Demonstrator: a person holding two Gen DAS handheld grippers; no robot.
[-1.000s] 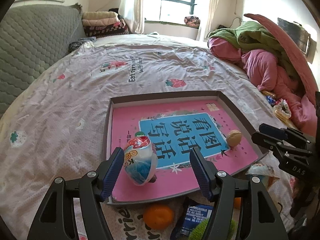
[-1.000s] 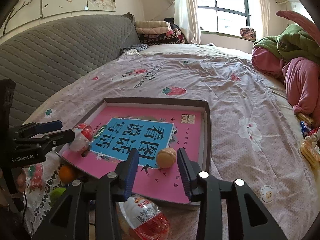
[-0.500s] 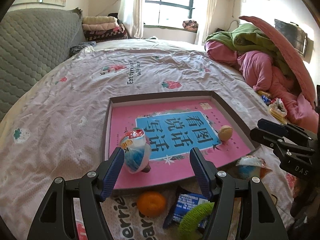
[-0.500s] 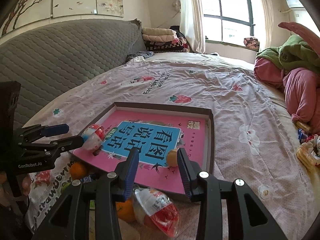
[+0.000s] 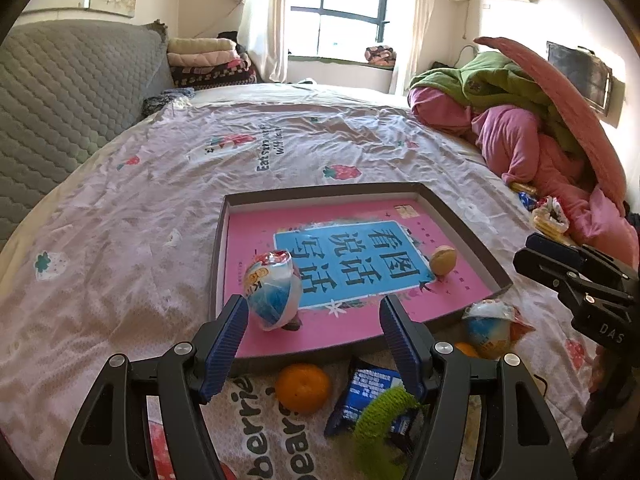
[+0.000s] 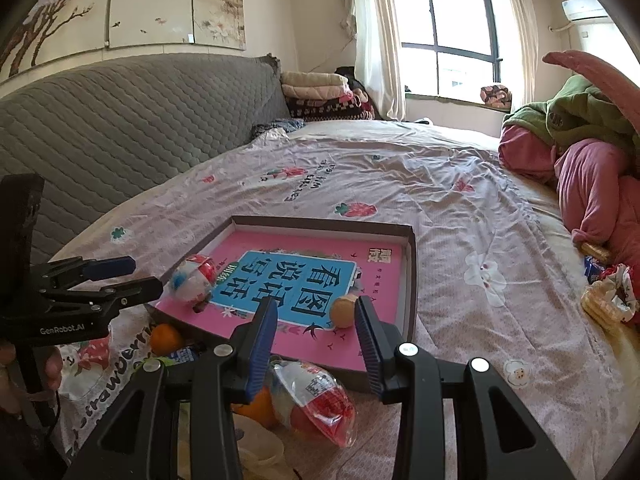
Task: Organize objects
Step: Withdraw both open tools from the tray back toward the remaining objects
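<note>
A shallow dark tray [image 5: 472,240] lined with a pink and blue book lies on the bed. Inside it are a foil-wrapped toy egg [image 5: 274,296] and a small tan round cookie [image 5: 443,259]. My left gripper [image 5: 315,308] hangs open at the tray's near edge, with the egg just beyond its left finger and apart from it. My right gripper [image 6: 316,308] is open and empty, and the cookie [image 6: 344,311] sits just beyond its right finger. In front of the tray lie an orange [image 5: 303,387], a blue packet [image 5: 368,390], a green ring [image 5: 380,420] and a second wrapped egg [image 5: 488,330].
A red-wrapped egg [image 6: 316,404] and another orange [image 6: 256,404] lie under the right gripper. Pink and green bedding [image 5: 520,136] is heaped on the right with snacks [image 5: 548,216] beside it. A grey quilted headboard [image 6: 120,128] lines the left. A hand [image 6: 8,372] holds the left gripper.
Both grippers have drawn back from the tray and slightly up. The egg and cookie now lie further ahead, and more of the loose items before the tray show.
</note>
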